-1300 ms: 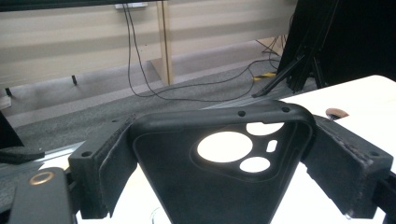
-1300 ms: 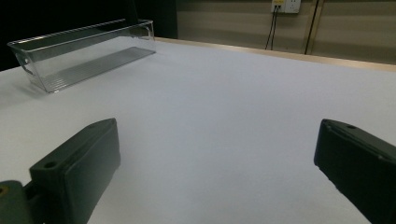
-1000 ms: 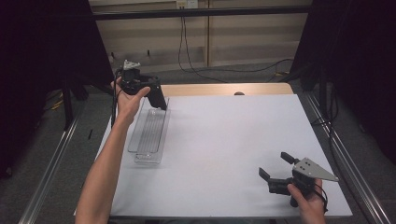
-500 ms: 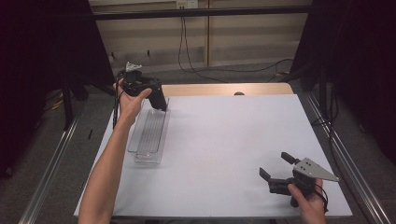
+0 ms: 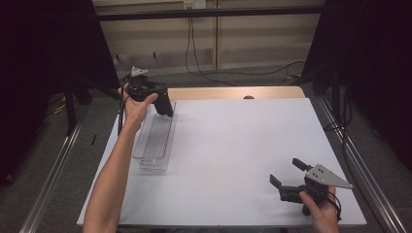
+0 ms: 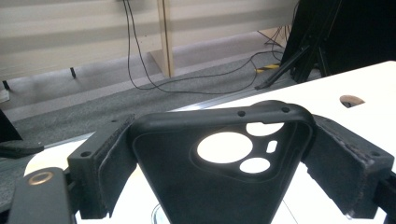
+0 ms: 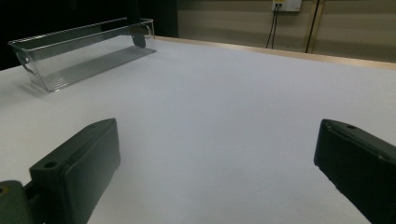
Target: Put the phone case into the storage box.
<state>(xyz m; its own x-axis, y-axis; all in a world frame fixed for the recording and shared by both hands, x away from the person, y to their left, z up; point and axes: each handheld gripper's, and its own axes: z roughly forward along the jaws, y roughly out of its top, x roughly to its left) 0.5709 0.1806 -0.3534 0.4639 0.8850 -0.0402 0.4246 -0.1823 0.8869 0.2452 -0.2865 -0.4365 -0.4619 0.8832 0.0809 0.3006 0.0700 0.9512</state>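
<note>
A black phone case (image 5: 164, 103) with camera cut-outs hangs above the far end of a clear plastic tray (image 5: 153, 145). My left gripper (image 5: 156, 97) is shut on it. In the left gripper view the case (image 6: 219, 186) sits clamped between both pads (image 6: 109, 163), with my left gripper (image 6: 229, 158) pointing past the table's far edge. My right gripper (image 5: 286, 171) rests near the front right of the white table (image 5: 233, 141). It is open, with nothing between its jaws. The right gripper (image 7: 215, 163) faces the tray (image 7: 84, 56) across bare tabletop.
The long tray lies along the table's left side and looks empty. A wooden strip with a small hole (image 5: 248, 97) runs along the far edge. Cables (image 5: 204, 68) trail over the grey floor beyond. Metal rails flank the table on both sides.
My left gripper has drifted slightly right and lower with the phone case, staying over the tray's far end. The right gripper has not moved.
</note>
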